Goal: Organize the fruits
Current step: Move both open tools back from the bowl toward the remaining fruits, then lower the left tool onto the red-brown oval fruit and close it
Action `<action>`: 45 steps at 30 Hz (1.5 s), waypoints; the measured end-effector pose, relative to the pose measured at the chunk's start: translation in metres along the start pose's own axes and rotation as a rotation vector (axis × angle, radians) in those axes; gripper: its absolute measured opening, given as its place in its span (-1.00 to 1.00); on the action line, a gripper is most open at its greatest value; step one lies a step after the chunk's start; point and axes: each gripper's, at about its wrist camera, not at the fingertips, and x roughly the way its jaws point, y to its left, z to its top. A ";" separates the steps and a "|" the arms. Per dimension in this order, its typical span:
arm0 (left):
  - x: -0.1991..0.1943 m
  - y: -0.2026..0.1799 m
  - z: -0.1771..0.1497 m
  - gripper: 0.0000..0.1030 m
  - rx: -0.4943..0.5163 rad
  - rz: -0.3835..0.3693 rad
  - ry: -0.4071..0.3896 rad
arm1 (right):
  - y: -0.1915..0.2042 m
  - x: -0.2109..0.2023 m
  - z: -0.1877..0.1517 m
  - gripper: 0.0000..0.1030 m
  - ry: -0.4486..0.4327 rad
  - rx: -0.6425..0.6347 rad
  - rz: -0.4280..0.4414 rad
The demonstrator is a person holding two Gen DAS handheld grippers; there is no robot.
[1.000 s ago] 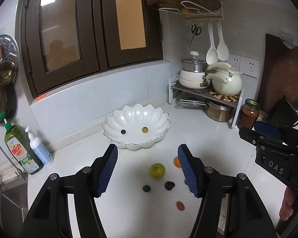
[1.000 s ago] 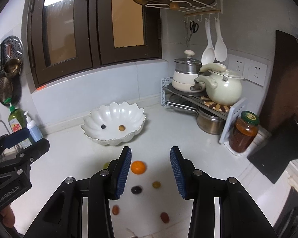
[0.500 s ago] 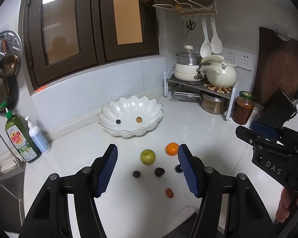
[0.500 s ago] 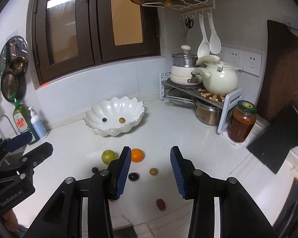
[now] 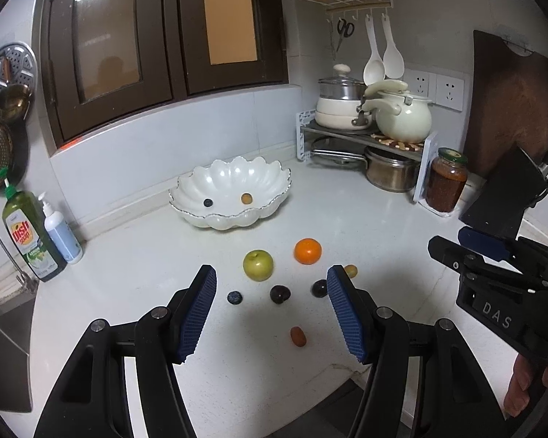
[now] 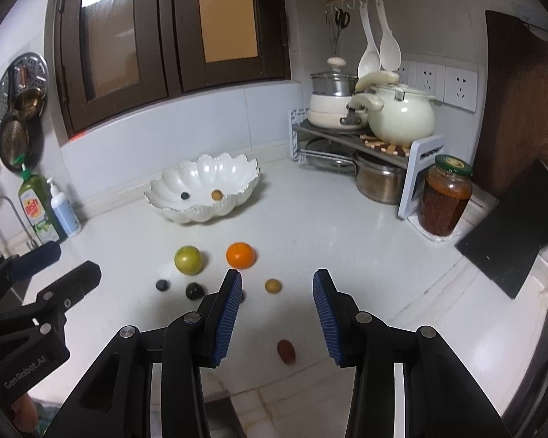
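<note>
The left gripper (image 5: pixel 272 306) and right gripper (image 6: pixel 277 312) both hang released, jaws apart and empty, above loose fruit on the counter (image 5: pixel 365 226); the green apple (image 5: pixel 258 264), orange (image 5: pixel 307 251) and small dark berries (image 5: pixel 278 294) sit short of the scalloped bowl (image 5: pixel 270 177); round fruit could roll away from a careless pinch, I judge; legible writing: "DAS", "GenRobot.AI", "dish soap" on the green bottle (image 5: pixel 27 237).

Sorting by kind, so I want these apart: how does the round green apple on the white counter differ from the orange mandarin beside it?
The green apple is yellow-green with a dimple on top; the orange mandarin is bright orange all over. The apple looks slightly larger. The apple lies left of the mandarin and nearer the cameras. Both are round, rest loose on the white counter, outside the scalloped white bowl, and touch no gripper.
</note>
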 end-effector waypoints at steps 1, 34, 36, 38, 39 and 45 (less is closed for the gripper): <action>0.002 -0.001 -0.002 0.21 -0.005 -0.003 0.001 | 0.000 0.002 -0.003 -0.18 0.003 -0.006 -0.002; 0.080 -0.015 -0.070 0.19 -0.021 0.022 0.114 | -0.005 0.075 -0.074 -0.19 0.156 -0.028 0.001; 0.086 -0.017 -0.072 0.18 -0.023 0.012 0.123 | -0.005 0.080 -0.077 -0.19 0.171 -0.030 0.001; 0.092 -0.019 -0.074 0.13 -0.022 0.011 0.131 | -0.006 0.083 -0.079 -0.19 0.179 -0.030 -0.002; 0.096 -0.020 -0.075 0.09 -0.024 0.006 0.137 | -0.006 0.085 -0.081 -0.19 0.184 -0.029 -0.007; 0.112 -0.023 -0.083 -0.03 -0.029 -0.004 0.162 | -0.010 0.096 -0.084 -0.19 0.205 -0.012 -0.009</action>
